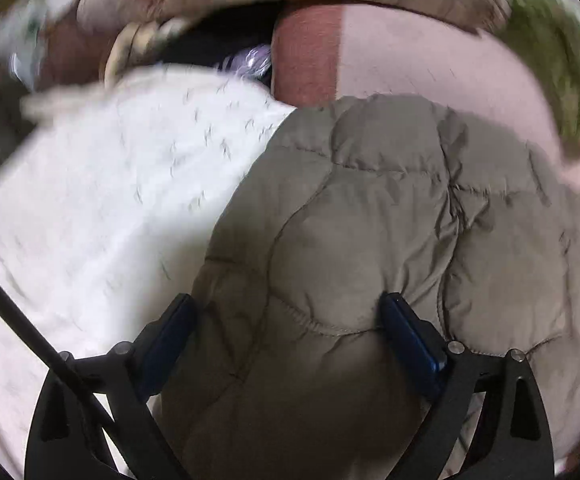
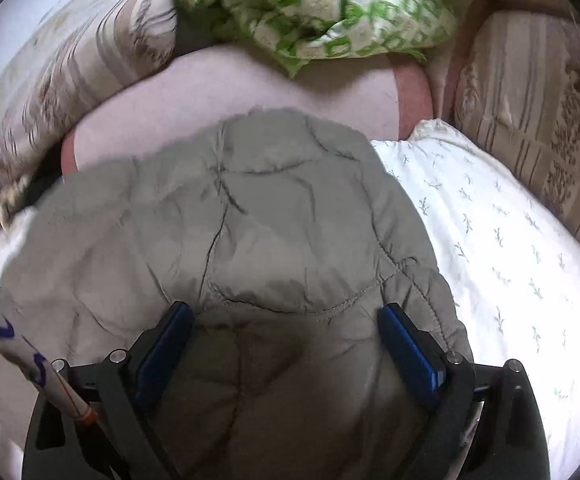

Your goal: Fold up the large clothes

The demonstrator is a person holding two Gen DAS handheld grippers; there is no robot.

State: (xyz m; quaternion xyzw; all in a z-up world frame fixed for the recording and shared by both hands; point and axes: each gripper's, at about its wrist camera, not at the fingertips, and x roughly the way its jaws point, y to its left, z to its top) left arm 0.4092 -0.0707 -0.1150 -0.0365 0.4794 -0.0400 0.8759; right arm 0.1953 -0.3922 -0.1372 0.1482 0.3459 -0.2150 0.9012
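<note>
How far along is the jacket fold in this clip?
Early or mid-fold, as far as the views show. The grey-green quilted jacket lies bunched on the pink sheet beside a white floral quilt. Left gripper and right gripper are both open over it, gripping nothing. No neat fold shows yet.

Black angular frames are being shown on the left gripper [image 1: 286,320] and the right gripper [image 2: 286,328], each studded with round silver screws. Blue ribbed pads are being carried on the inner faces of the fingers [image 1: 412,344] [image 2: 410,346].
</note>
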